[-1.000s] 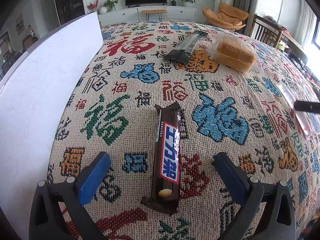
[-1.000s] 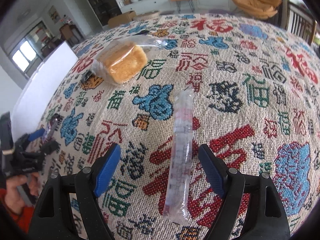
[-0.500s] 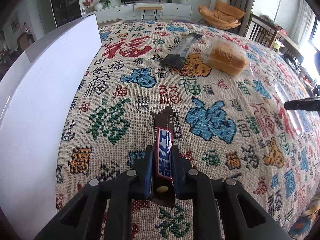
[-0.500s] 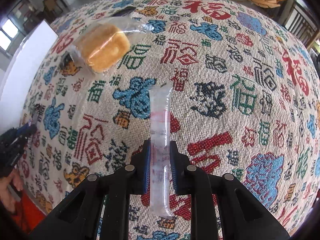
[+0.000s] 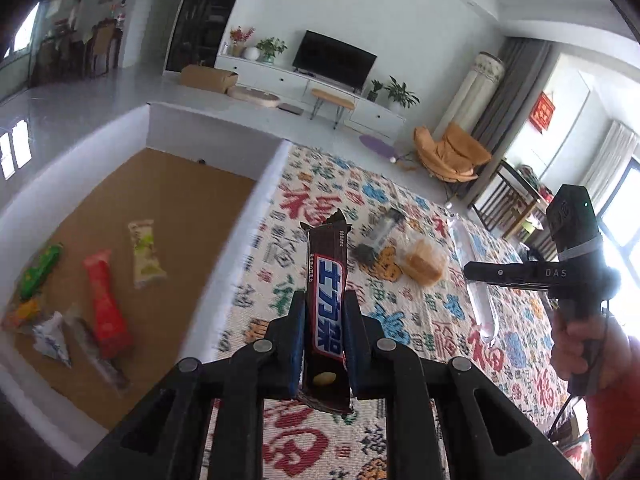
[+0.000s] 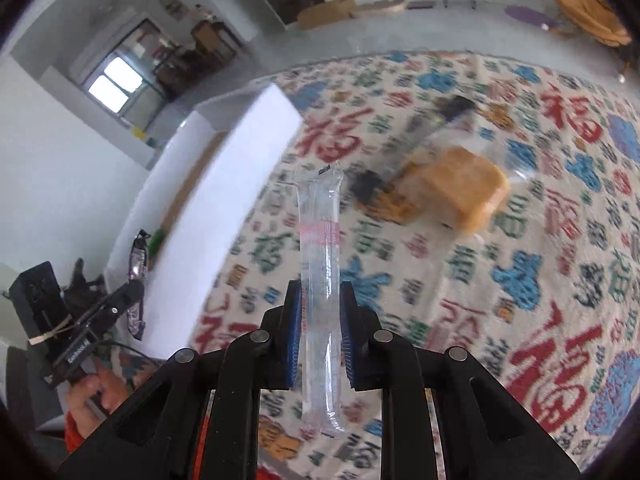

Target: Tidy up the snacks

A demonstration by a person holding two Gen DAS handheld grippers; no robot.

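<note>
Both your grippers now hold snacks above the cloth: left gripper (image 5: 323,342) clamps the chocolate bar (image 5: 327,312), right gripper (image 6: 320,338) the clear tube (image 6: 321,280), lifted since before; white box (image 5: 256,216) wall stands left, open floor inside

- I see a bright living room with white walls (image 5: 420,12) and a pale glossy floor (image 5: 80,104).
- A black TV (image 5: 334,62) hangs over a long white cabinet (image 5: 320,92) on the far wall.
- Potted plants (image 5: 394,90) and red flowers (image 5: 241,35) stand on the cabinet.
- A small wooden bench (image 5: 332,98) sits in front of it, with a cardboard box (image 5: 208,77) on the floor nearby.
- An orange lounge chair (image 5: 450,154) stands near grey curtains (image 5: 508,92).
- A red hanging (image 5: 542,112) decorates the right wall.
- Daylight pours in from a window (image 5: 624,216) at right.
- Far left, I make out dark wooden dining chairs (image 5: 102,46).
- From the right wrist view, another bright window (image 6: 114,84) shows.
</note>
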